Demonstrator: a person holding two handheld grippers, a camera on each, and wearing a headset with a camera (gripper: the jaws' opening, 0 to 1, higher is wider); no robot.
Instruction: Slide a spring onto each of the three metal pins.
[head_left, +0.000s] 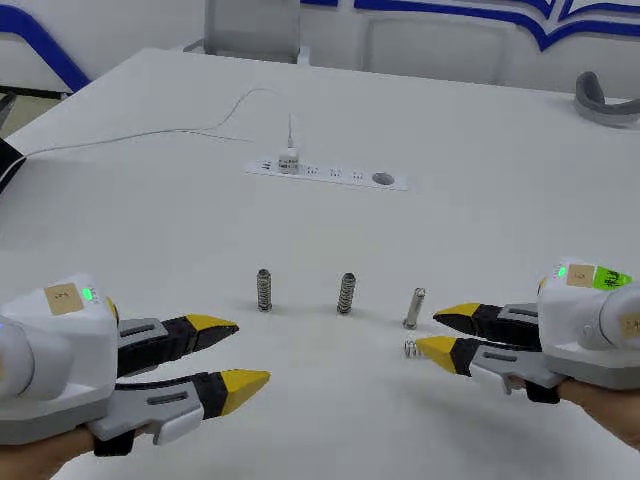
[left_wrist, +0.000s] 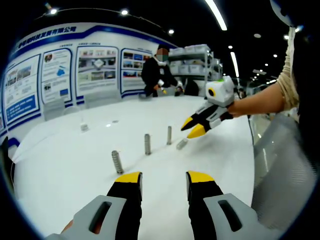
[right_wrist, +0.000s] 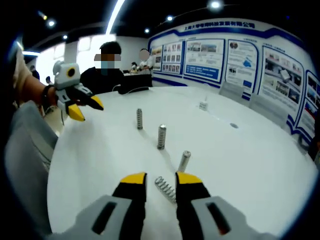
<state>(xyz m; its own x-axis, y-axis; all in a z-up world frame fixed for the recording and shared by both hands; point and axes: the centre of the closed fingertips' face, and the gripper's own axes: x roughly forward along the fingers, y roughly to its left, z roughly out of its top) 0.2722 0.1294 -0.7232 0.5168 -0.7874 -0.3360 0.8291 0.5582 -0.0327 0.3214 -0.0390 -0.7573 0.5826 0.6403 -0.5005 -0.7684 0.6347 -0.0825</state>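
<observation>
On the white surface (head_left: 150, 230), three metal pins stand upright in a row between the two grippers. The left pin (head_left: 264, 273) has the left spring (head_left: 264, 292) coiled around it, and the middle pin (head_left: 347, 277) has the middle spring (head_left: 346, 296) around it in the same way. The right pin (head_left: 414, 307) is bare and leans a little in the head view.

A loose spring (head_left: 410, 347) lies flat on the surface just in front of the right pin. The right gripper (head_left: 427, 332) is low over the surface, its yellow-tipped jaws a narrow gap apart. In the right gripper view the loose spring (right_wrist: 165, 189) lies in that gap, not clamped; I cannot tell whether either tip touches it.

The left gripper (head_left: 250, 352) hangs near the left pin but well apart from it. Its jaws are spread wide with nothing between them, as the left gripper view (left_wrist: 165, 177) also shows.

Farther back on the surface lies a white power strip (head_left: 340, 175) with a plug (head_left: 289, 160) in it, and a thin cable (head_left: 150, 133) trails off to the left.
</observation>
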